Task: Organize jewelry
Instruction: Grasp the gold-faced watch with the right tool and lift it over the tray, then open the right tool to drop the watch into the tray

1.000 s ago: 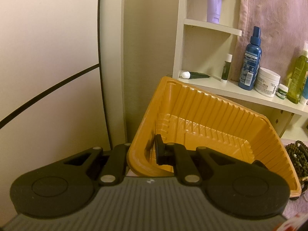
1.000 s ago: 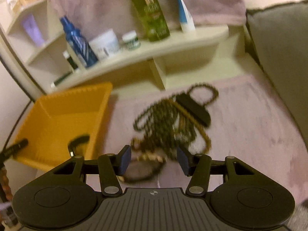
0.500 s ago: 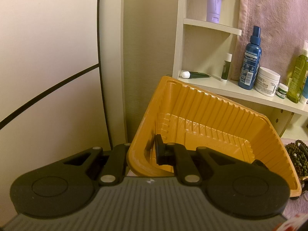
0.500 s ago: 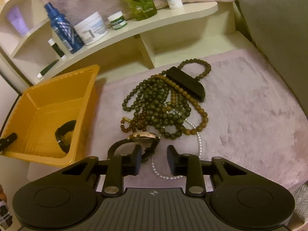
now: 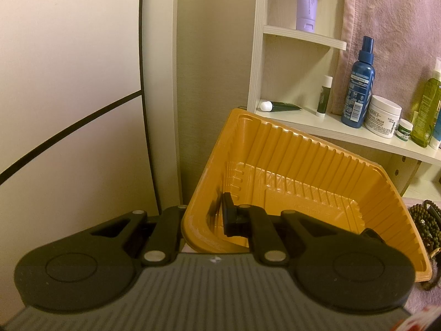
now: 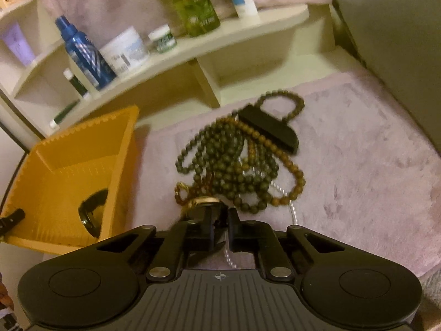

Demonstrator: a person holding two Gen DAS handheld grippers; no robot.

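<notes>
at the near edge of the bead pile, on the pink mat, we are pinching the watch with the right claw; lifting slowly should be keeping its strap clear of the beads. the left claw is clamping the tray wall. we are judging the watch's long axis as running near-left to far-right, mostly hidden.

— What is different about the right gripper?
— Its fingers were spread wide a second ago, narrower half a second ago; now they are pinched together on the gold-faced watch at the near edge of the bead pile.
— Anything else?
— The watch's black strap, plain to see half a second ago, is now mostly hidden behind the fingers.
</notes>
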